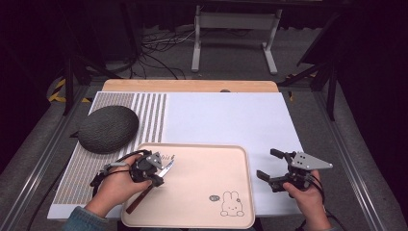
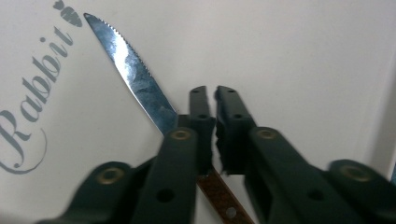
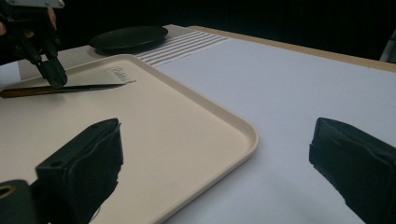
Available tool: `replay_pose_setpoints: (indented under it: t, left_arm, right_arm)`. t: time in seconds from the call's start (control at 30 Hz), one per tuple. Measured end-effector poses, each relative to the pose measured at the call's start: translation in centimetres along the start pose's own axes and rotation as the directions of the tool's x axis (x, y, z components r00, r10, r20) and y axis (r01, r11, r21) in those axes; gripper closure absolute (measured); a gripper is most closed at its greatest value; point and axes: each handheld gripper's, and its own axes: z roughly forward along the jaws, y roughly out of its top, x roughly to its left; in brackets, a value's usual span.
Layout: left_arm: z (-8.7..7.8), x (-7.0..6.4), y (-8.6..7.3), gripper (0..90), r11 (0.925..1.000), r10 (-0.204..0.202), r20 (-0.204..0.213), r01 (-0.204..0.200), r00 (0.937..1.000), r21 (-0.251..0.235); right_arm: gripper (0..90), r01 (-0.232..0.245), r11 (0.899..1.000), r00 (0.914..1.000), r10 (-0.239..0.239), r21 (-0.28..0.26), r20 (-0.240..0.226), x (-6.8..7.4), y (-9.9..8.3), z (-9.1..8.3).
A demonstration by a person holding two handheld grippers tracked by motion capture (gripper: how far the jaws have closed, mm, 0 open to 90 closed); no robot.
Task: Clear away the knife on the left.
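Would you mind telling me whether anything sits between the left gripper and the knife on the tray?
Nothing visible does. The left gripper is right at the knife, its nearly closed jaws over the spot where blade meets handle, on the tray.

1. The right gripper is hovering with its black jaws spread wide.
2. The beige plastic tray is bearing a wooden-handled knife.
3. The left gripper is touching that knife.

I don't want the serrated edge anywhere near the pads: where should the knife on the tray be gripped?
Grip the knife by its brown handle, coming straight down from above with the jaws across its width. It lies flat on the tray, so only its narrow sides offer purchase. The left gripper sits where blade meets handle.
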Motion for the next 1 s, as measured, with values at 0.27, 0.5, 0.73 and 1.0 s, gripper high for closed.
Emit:
replay_pose_setpoints:
  t: [0.27,0.5,0.73,1.0]
  left_arm:
    - [0.76,-0.04,0.21,90.0,0.9983,0.022,-0.005,-0.022,0.9997,0.054]
    - [0.93,0.18,0.12,90.0,0.9970,0.010,-0.023,-0.008,0.9997,0.077]
    - [0.87,0.45,-0.22,90.0,0.9962,-0.010,-0.040,0.014,0.9991,0.086]
    - [0.70,0.60,-0.69,89.9,0.9959,-0.023,-0.042,0.027,0.9988,0.086]
  right_arm:
    - [3.7,0.000,1.000,1.0000,0.000,0.003,0.000,-0.03,-0.04,0.03]
    - [3.7,-0.001,1.000,1.0000,0.001,0.005,0.001,-0.03,-0.04,0.02]
    - [3.7,-0.002,1.000,1.0000,0.002,0.006,0.001,-0.03,-0.04,0.00]
    - [3.7,0.000,1.000,1.0000,0.000,0.010,0.002,-0.01,-0.05,0.03]
